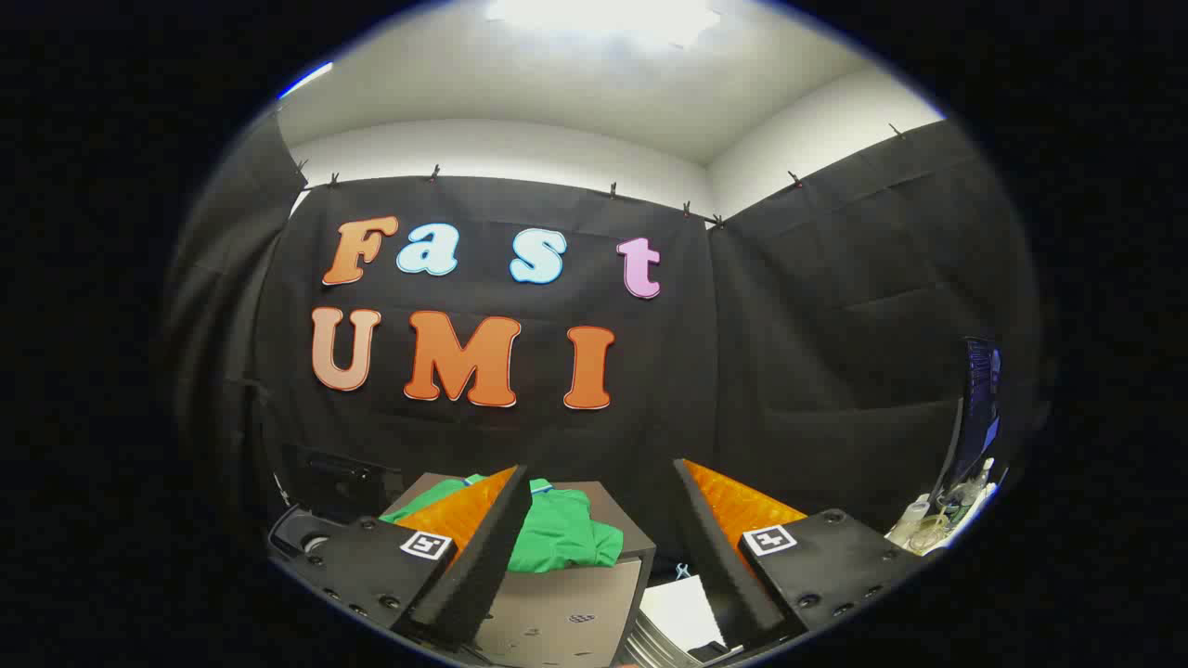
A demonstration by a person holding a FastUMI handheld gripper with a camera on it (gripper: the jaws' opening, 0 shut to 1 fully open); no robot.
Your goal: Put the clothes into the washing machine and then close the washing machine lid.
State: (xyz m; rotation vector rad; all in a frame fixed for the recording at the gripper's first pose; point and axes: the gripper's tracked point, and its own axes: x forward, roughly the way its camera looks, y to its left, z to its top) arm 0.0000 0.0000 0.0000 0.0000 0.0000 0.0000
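Your claw (601, 547) fills the foreground, its two black foam-faced fingers (483, 566) spread wide apart with nothing between them, each backed by an orange panel and a small square marker tag. Behind the left finger, a folded green shirt (561, 538) with a white-and-blue trimmed edge lies on top of a grey box-shaped stand (566, 612); part of the shirt is hidden by that finger, and the rest sits just ahead of the gap between the fingers, toward its left side. Farther left, beyond the left finger's mount, you have a dark rounded object (311, 533) whose identity cannot be made out. Between the fingers and lower down, to the right of the grey stand, a white flat surface (682, 612) and some ribbed metal show, too cut off to name. Beyond the right finger, at the far right of the booth, a dark monitor (976, 408) stands above a cluster of clear bottles (937, 520).
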